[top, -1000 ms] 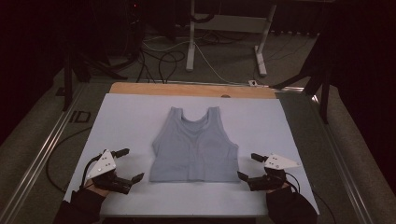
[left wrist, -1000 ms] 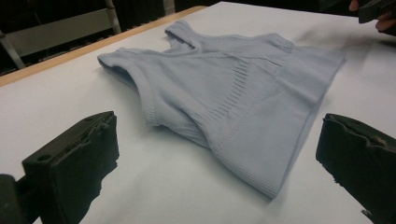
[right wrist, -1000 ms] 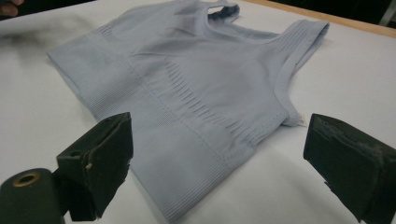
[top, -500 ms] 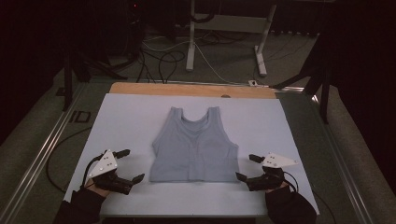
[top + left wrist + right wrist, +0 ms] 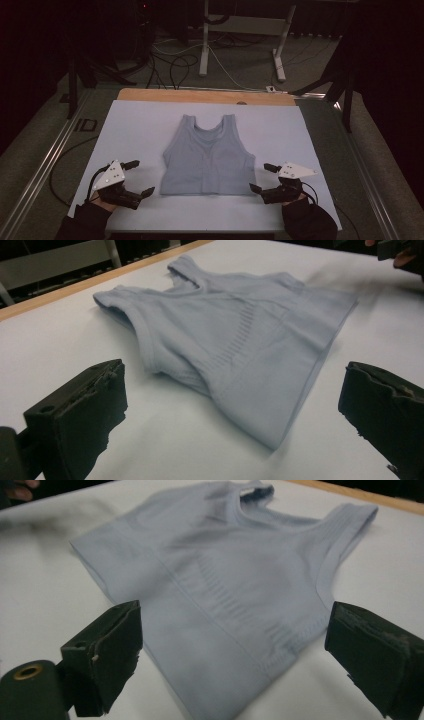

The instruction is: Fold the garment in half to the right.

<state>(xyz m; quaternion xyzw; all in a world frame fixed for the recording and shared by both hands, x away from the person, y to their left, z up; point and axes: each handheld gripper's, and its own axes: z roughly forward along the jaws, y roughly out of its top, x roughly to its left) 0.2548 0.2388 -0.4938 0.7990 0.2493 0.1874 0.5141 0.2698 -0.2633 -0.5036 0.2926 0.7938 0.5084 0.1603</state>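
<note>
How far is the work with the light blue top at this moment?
Done: the top lies spread flat on the white table cover, straps away from the person. In hand: the left gripper and right gripper, both open, point at its bottom corners without touching. Left: gripping and any folding; no fold shows yet.

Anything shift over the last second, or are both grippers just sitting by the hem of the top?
Barely anything. The right gripper edged slightly toward the person's side of the table; its jaws are open, short of the grey top. The left gripper stayed open beside the other hem corner. Nothing was gripped, and the top lies flat where it was.
</note>
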